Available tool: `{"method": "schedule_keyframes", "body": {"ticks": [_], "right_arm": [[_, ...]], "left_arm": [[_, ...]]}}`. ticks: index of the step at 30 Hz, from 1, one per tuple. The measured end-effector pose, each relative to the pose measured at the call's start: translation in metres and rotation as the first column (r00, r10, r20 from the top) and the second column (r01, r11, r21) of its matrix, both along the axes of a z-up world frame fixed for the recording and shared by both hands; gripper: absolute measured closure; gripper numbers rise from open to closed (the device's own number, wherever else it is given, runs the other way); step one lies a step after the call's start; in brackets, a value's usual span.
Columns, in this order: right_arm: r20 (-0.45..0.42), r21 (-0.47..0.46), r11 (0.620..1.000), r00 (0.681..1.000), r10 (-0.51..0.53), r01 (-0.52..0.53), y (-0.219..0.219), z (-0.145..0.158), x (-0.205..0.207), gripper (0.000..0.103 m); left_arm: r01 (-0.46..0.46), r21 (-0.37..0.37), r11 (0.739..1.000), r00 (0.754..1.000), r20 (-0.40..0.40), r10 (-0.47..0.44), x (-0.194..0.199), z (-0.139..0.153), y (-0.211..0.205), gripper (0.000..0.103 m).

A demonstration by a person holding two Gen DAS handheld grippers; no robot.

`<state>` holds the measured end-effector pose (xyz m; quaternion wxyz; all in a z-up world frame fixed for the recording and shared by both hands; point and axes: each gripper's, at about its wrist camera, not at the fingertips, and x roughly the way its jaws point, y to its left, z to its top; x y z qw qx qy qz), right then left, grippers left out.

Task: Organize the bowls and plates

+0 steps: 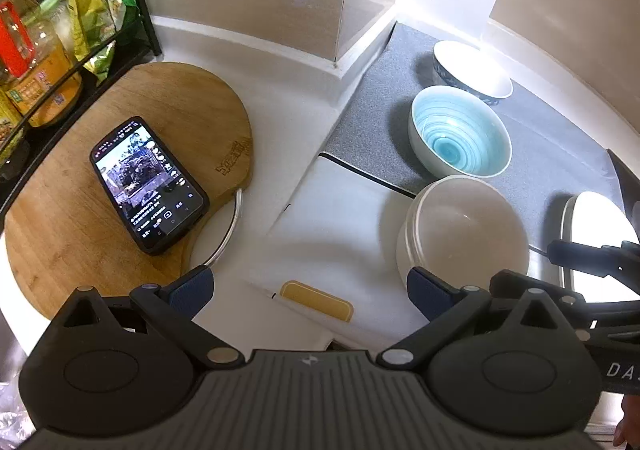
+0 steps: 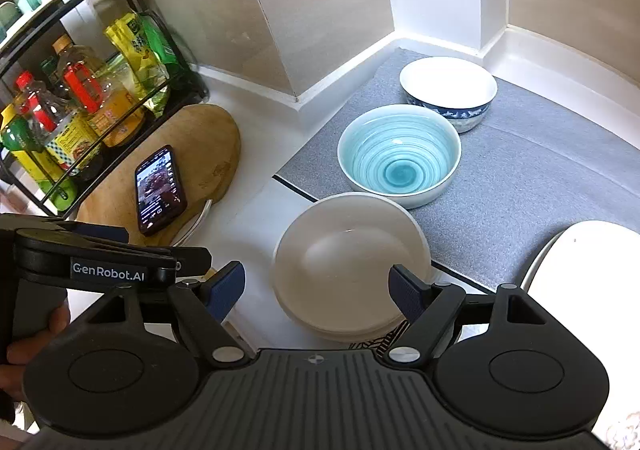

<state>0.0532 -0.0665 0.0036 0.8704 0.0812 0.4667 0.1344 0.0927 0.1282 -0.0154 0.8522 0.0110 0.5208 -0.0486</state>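
A stack of white bowls (image 2: pixel 348 266) stands at the near edge of a grey mat (image 2: pixel 540 186); it also shows in the left wrist view (image 1: pixel 464 234). Behind it stand a light blue spiral bowl (image 2: pixel 400 154) (image 1: pixel 460 130) and a blue-and-white patterned bowl (image 2: pixel 448 90) (image 1: pixel 472 70). A white plate (image 2: pixel 588 254) (image 1: pixel 596 234) lies at the right. My right gripper (image 2: pixel 316 286) is open, its fingers on either side of the white bowl stack's near rim. My left gripper (image 1: pixel 308 290) is open and empty over the white counter, left of the stack.
A round wooden cutting board (image 1: pixel 80 186) holds a lit phone (image 1: pixel 148 182) at the left. A black rack (image 2: pixel 80 90) with oil bottles and packets stands behind it. A wall column juts out behind the counter. A small yellow pad (image 1: pixel 316 300) lies near my left gripper.
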Motion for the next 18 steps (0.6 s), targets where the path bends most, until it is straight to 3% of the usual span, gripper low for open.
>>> {"method": "schedule_keyframes", "body": {"ticks": [8, 18], "right_arm": [[0.000, -0.031, 0.996, 0.996, -0.089, 0.089, 0.006, 0.005, -0.004, 0.022], [-0.029, 0.005, 0.982, 0.981, -0.191, 0.191, -0.036, -0.001, 0.035, 0.021]], "left_arm": [[0.046, -0.029, 0.999, 0.999, -0.002, -0.046, 0.012, -0.006, 0.009, 0.000], [0.001, -0.032, 0.999, 1.000, -0.030, -0.002, 0.055, -0.010, -0.004, 0.000]]}}
